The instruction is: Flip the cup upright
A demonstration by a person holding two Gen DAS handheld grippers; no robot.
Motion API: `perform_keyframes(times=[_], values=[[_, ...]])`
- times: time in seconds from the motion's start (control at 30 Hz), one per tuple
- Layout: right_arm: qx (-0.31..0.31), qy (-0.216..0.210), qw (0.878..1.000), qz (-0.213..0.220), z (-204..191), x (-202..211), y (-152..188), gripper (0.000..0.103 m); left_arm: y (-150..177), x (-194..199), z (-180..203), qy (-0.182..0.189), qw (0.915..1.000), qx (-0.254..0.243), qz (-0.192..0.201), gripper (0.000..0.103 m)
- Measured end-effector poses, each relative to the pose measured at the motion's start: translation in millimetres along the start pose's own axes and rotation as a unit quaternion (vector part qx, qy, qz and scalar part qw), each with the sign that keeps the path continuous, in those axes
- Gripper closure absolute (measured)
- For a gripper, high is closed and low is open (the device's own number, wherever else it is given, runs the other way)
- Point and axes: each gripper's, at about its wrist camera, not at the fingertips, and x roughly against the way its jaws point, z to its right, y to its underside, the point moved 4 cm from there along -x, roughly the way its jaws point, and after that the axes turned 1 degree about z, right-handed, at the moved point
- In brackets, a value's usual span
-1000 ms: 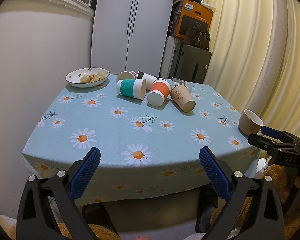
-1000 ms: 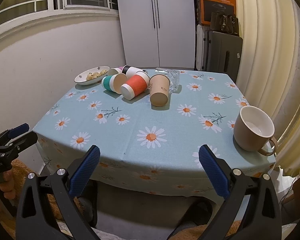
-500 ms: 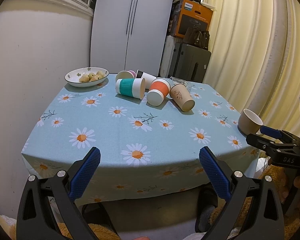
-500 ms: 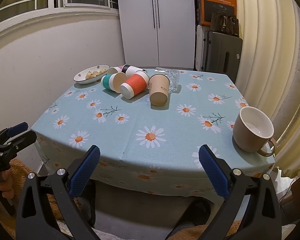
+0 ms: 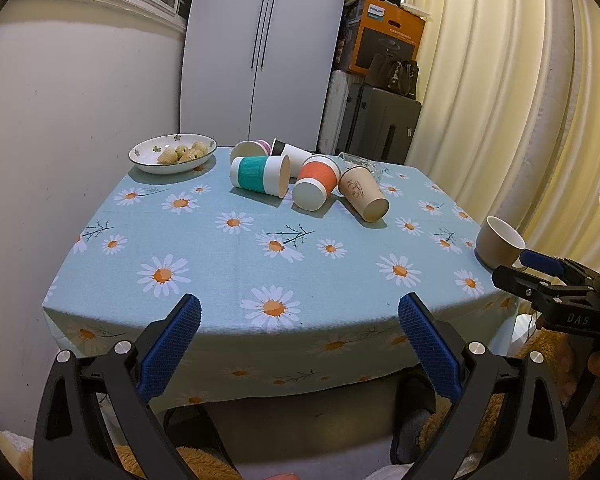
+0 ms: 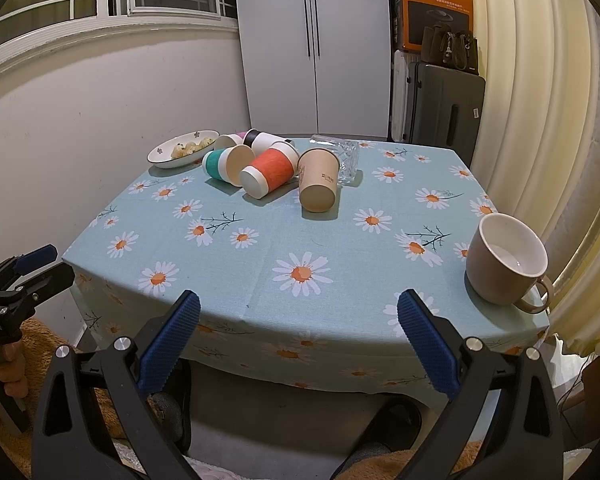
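Observation:
Several paper cups lie on their sides at the far middle of the table: a teal one [image 5: 260,175] [image 6: 221,164], an orange one [image 5: 317,182] [image 6: 269,172], a brown one [image 5: 363,194] [image 6: 318,185], with a black-rimmed one [image 5: 290,153] and a pink one [image 5: 252,147] behind. A clear glass [image 6: 346,159] lies beside the brown cup. A beige mug [image 6: 506,264] [image 5: 499,241] stands upright at the near right edge. My left gripper [image 5: 299,350] is open and empty before the table's front edge. My right gripper [image 6: 299,348] is open and empty there too.
The table has a blue daisy cloth [image 5: 236,256]. A bowl of food [image 5: 173,153] [image 6: 183,149] sits at the far left corner. A white wall runs along the left, curtains [image 5: 500,100] on the right, a fridge [image 6: 316,48] and suitcase [image 6: 444,108] behind.
Both grippers have drifted slightly; the table sits a little differently in each view. Nothing on the table has moved.

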Motion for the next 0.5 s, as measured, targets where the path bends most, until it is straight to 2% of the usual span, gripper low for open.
perform_keyframes(times=[0.5], values=[[0.0,0.0,1.0,-0.001,-0.5,-0.1,0.5,0.005,-0.3,1.1,0.6,0.001,1.0,0.002,0.001,0.006]])
